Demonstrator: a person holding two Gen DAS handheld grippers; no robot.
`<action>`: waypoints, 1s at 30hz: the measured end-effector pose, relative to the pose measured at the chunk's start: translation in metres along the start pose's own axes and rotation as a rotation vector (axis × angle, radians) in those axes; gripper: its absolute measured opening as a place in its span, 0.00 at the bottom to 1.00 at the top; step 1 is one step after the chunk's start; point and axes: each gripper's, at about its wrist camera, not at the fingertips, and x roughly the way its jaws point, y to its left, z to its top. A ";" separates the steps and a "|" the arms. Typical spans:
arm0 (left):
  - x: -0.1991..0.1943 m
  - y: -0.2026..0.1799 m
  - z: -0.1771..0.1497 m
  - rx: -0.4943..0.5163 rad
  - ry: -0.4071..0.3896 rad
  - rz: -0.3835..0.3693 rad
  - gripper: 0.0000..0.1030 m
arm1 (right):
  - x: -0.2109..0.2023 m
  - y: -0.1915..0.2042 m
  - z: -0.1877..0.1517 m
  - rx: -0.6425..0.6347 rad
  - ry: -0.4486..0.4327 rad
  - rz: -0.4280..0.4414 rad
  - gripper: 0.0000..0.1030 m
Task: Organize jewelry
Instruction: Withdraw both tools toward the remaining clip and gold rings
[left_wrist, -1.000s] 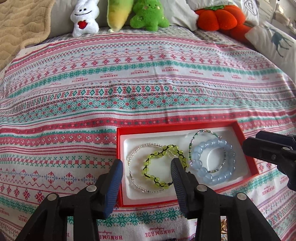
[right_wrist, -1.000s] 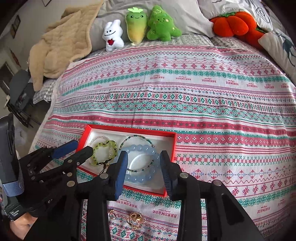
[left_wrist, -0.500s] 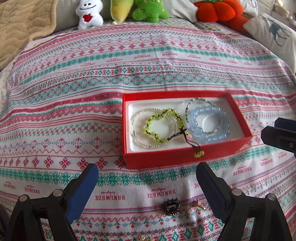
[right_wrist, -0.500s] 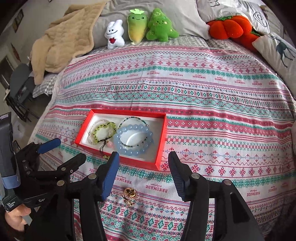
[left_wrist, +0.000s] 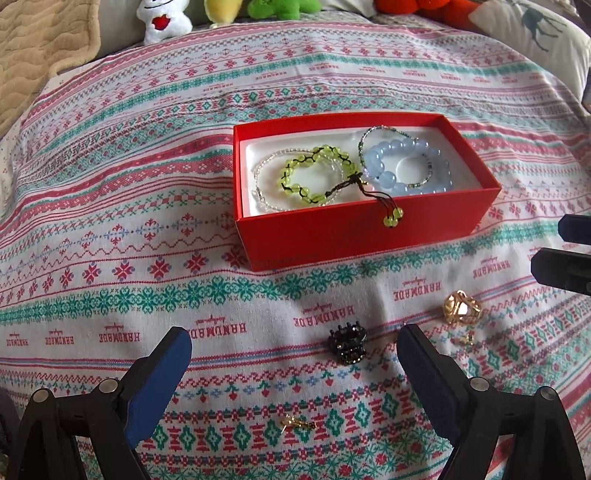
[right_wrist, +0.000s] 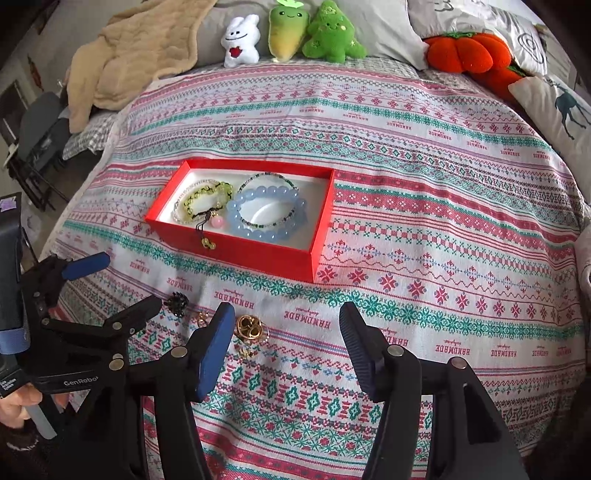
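Note:
A red jewelry box (left_wrist: 369, 236) (right_wrist: 258, 254) with a white lining sits on the patterned bedspread. It holds a green bead bracelet (left_wrist: 314, 177) (right_wrist: 207, 199), a clear bead bracelet (left_wrist: 264, 177), a blue bead bracelet (left_wrist: 402, 170) (right_wrist: 266, 218) and a thin dark bead strand. The green bracelet's cord hangs over the front wall. In front of the box lie a black ring (left_wrist: 347, 345) (right_wrist: 176, 302), a gold ring (left_wrist: 461, 306) (right_wrist: 249, 326) and small gold earrings (left_wrist: 295, 424). My left gripper (left_wrist: 295, 363) is open, near the black ring. My right gripper (right_wrist: 288, 343) is open and empty, right of the gold ring.
Plush toys (right_wrist: 288, 33) and an orange pumpkin cushion (right_wrist: 465, 51) line the bed's far edge. A beige blanket (right_wrist: 129, 59) lies at the far left. A deer pillow (right_wrist: 561, 107) lies at the right. The bed's left edge drops toward a chair (right_wrist: 33, 140).
Both grippers have pulled back from over the box toward the near edge and opened wider. The rings and earrings in front of the box have come into view.

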 end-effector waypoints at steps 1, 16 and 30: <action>0.001 0.001 -0.001 -0.001 0.002 -0.002 0.91 | 0.001 0.000 -0.002 -0.005 0.006 -0.001 0.60; 0.007 0.009 -0.035 0.066 -0.004 -0.031 0.91 | 0.024 -0.001 -0.040 -0.104 0.084 -0.050 0.60; 0.012 -0.006 -0.035 0.106 -0.061 -0.179 0.76 | 0.040 -0.008 -0.059 -0.134 0.117 -0.063 0.60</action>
